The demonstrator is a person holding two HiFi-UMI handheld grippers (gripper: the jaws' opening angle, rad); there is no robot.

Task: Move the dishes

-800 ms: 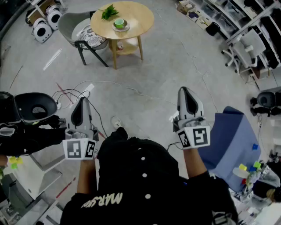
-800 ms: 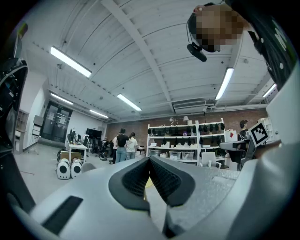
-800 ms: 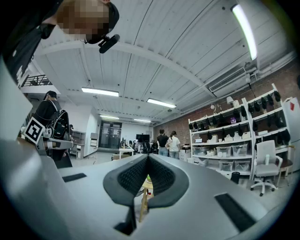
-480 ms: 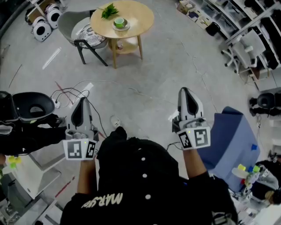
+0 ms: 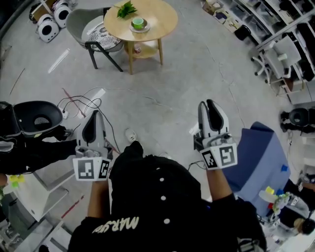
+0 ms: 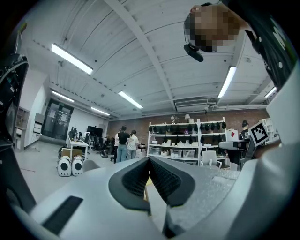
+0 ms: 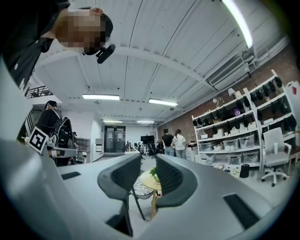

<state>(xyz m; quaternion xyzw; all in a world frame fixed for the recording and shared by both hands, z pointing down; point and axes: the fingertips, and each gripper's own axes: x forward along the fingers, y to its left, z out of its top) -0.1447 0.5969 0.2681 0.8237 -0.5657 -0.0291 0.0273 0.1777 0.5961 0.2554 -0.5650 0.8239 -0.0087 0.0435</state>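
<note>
White lettering runs across the person's black top [image 5: 162,197] near the bottom of the head view. It sits upside down there, and only "MARS" can be read. No other writing is legible. The cube on each hand-held gripper carries black-and-white square markers with no words.

The dishes are a small green cup [image 5: 138,22] standing on a pale saucer [image 5: 140,29]. They sit about the middle of the round, light wooden tabletop [image 5: 162,22], with the saucer a little toward its near edge. A leafy green sprig [image 5: 127,9] lies near the far left edge. A grey chair [image 5: 93,32] with a patterned cushion stands just beside the tabletop's left edge.

Both hand-held grippers are held over the bare concrete floor, well apart from the tabletop and the dishes. The left hand-held gripper [image 5: 94,115] has its ribbed black pads [image 6: 136,176] pressed together at the tip, with nothing caught between them. The right hand-held gripper [image 5: 207,104] has its jaws apart and empty. In the right gripper view the distant tabletop [image 7: 146,180] shows through the gap.
</note>
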